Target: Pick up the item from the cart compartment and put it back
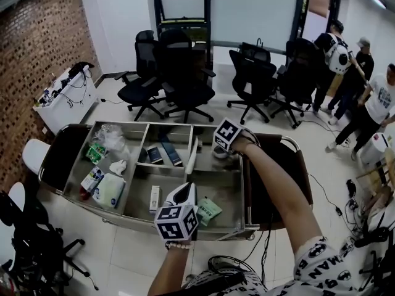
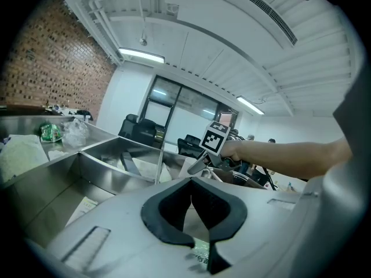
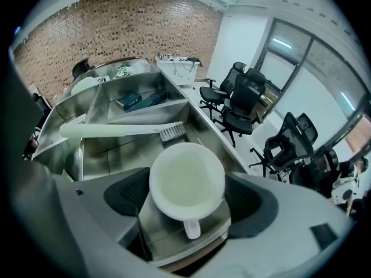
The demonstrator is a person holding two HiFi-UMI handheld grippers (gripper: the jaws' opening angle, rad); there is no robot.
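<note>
While the left gripper (image 1: 182, 195) hangs at the near edge of the cart (image 1: 123, 123), just over a green pack (image 1: 208, 209), the right gripper (image 1: 221, 148) points down into the far right compartment, next to a white brush (image 1: 192, 156).

Left gripper view: fingers (image 2: 168, 210) pinched together at the tips, nothing between them.

Right gripper view: white cup (image 3: 186, 181) mouth-up between the fingers (image 3: 124, 193), 2 pads against its sides, wide grip, handle toward the camera. It is in the corner compartment by the rim; can't tell if it's off the floor. Brush lies across the divider behind it.
</note>
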